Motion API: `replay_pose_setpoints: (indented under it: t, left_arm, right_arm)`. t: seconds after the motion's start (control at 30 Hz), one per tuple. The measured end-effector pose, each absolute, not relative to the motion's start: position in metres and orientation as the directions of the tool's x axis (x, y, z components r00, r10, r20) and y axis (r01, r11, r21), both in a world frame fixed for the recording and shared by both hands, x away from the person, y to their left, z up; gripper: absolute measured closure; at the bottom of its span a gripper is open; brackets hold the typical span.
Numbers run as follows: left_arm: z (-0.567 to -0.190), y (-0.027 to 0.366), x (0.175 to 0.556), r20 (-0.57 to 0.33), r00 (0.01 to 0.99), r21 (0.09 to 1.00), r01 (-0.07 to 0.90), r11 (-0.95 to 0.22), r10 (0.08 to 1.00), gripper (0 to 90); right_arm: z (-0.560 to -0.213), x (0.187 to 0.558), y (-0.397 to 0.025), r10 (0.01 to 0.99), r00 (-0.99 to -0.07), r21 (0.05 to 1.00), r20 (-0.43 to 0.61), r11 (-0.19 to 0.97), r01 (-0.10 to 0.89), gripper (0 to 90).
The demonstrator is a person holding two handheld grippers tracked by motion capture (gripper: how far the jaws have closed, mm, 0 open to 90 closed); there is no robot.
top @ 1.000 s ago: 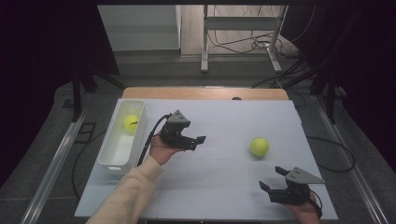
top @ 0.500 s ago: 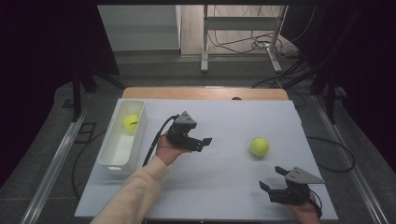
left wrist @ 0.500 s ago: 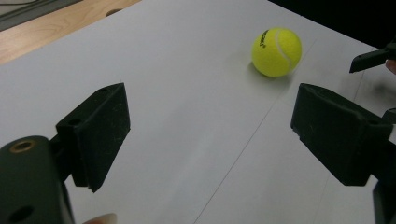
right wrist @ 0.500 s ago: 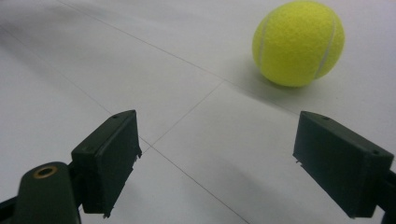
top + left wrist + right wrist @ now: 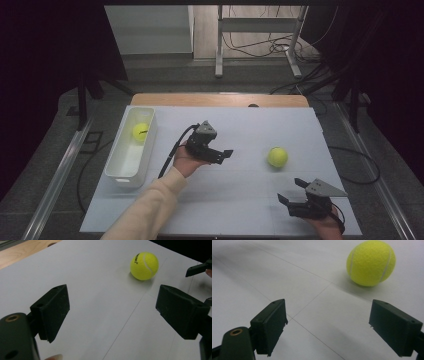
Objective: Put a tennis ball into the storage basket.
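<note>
A yellow tennis ball (image 5: 277, 157) lies on the white table (image 5: 250, 125), right of centre. My left gripper (image 5: 224, 156) hovers at mid-table, left of that ball, open and empty. In the left gripper view the ball (image 5: 144, 266) sits ahead and to the right of the wide-apart jaws of my left gripper (image 5: 112, 298). My right gripper (image 5: 291, 190) rests near the front right edge, just below the ball, open with nothing in it. In the right gripper view the ball (image 5: 371, 263) lies ahead, upper right of my right gripper (image 5: 328, 312). A second tennis ball (image 5: 140, 131) lies in the white bin (image 5: 125, 170).
The white bin stands along the table's left side. A wooden strip (image 5: 220, 99) borders the far edge. A jaw of the right gripper (image 5: 198, 268) shows at the right edge of the left gripper view. Metal rails (image 5: 65, 170) and cables run on the floor beside the table.
My left gripper has moved right, away from the bin and toward the loose ball. The right gripper and both balls have stayed put.
</note>
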State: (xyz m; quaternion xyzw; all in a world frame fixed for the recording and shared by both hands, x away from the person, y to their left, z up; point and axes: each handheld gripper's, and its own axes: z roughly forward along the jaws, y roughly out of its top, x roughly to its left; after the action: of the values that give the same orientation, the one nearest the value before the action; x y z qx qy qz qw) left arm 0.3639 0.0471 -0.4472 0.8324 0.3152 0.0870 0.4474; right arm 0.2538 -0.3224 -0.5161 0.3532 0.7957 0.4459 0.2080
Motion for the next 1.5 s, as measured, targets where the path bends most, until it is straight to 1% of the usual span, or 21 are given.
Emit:
replay_pose_setpoints:
  t: [0.57,1.5]
  left_arm:
    - [-0.452,0.022,0.368,-0.152,0.807,0.797,0.442,-0.412,0.570,12.8]
    - [-0.465,-0.006,0.376,-0.167,0.821,0.777,0.451,-0.440,0.546,12.8]
  right_arm:
    - [-0.516,0.254,-0.323,0.750,-0.662,0.856,-0.016,0.352,0.378,15.1]
    - [-0.517,0.255,-0.323,0.752,-0.659,0.853,-0.021,0.357,0.381,15.1]
